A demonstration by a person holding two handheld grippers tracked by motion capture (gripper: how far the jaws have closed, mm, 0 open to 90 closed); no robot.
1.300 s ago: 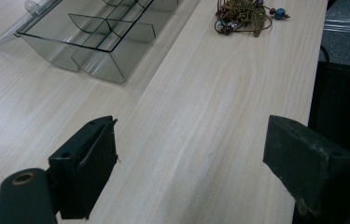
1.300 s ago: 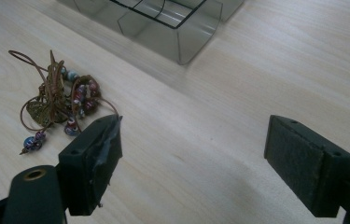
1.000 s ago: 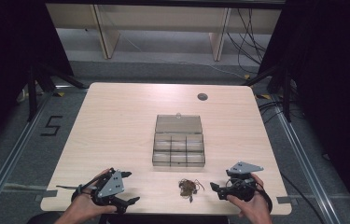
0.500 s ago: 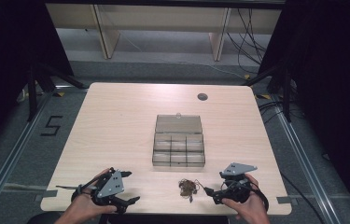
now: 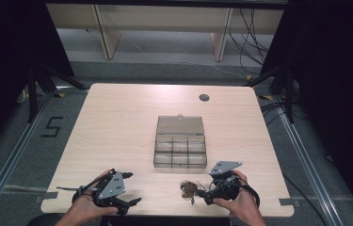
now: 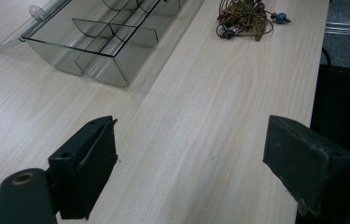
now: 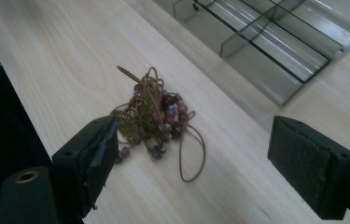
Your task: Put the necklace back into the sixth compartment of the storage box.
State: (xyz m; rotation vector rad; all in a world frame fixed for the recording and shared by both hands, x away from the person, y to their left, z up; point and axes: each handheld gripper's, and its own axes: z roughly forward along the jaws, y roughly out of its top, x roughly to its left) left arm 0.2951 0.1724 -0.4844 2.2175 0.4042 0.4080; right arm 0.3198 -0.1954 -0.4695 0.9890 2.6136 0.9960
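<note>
Both grippers rest low over the table point(image 5: 117, 122), jaws spread wide and empty; the right gripper point(image 5: 201, 193) sits just beside a tangled bead cord point(image 7: 154, 116), near the clear box point(image 5: 180, 141).

Grey floor point(image 5: 19, 146), black curtains point(image 5: 4, 42), wooden shelf legs point(image 5: 102, 33) behind.

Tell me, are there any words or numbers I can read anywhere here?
"5": one dark number marked on the grey floor, left of the table.
No readable text on the clear box, the bead bracelet or the grippers.
</note>
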